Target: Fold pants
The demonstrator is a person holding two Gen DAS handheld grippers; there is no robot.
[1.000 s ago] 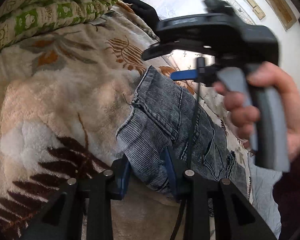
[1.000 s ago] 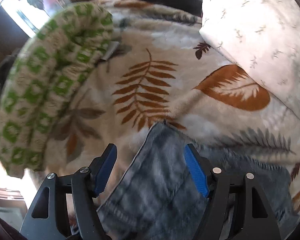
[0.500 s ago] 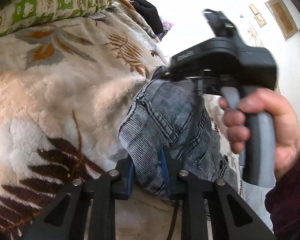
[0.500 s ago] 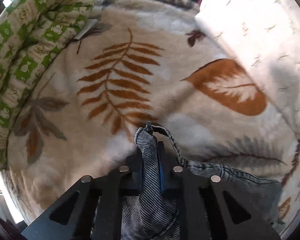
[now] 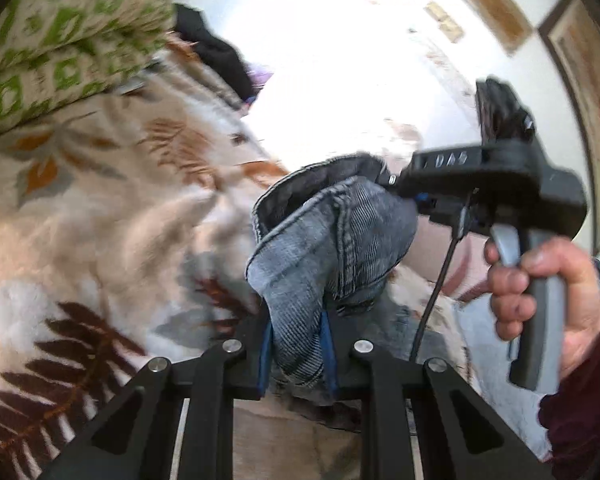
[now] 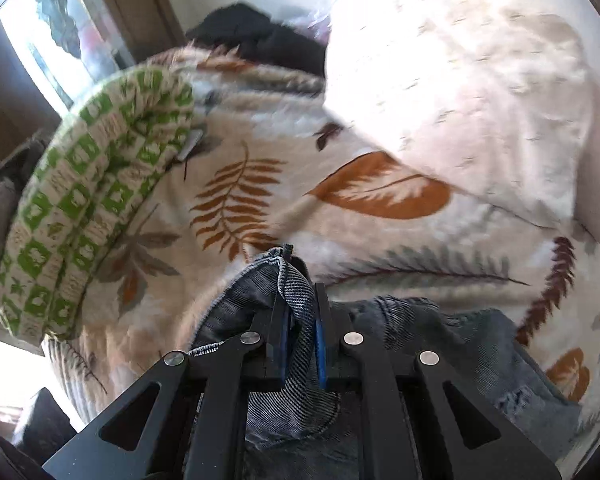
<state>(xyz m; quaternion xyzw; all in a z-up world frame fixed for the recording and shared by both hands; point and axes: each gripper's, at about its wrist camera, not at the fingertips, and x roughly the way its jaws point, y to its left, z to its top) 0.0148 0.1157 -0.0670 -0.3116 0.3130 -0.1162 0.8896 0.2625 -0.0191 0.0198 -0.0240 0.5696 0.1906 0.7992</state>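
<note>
We pinch the pants (image 5: 332, 240) edge in both grippers, left gripper (image 5: 296, 344) closing, right gripper (image 6: 302, 332) clamped; cloth spans lower centre to centre right.

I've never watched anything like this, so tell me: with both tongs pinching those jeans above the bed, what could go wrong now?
1. The left tongs are closing on a thick bunch of the jeans; layers might slide out.
2. The right tongs pinch only an edge, so it could slip free.
3. The cable hangs near the fabric and might snag.
</note>
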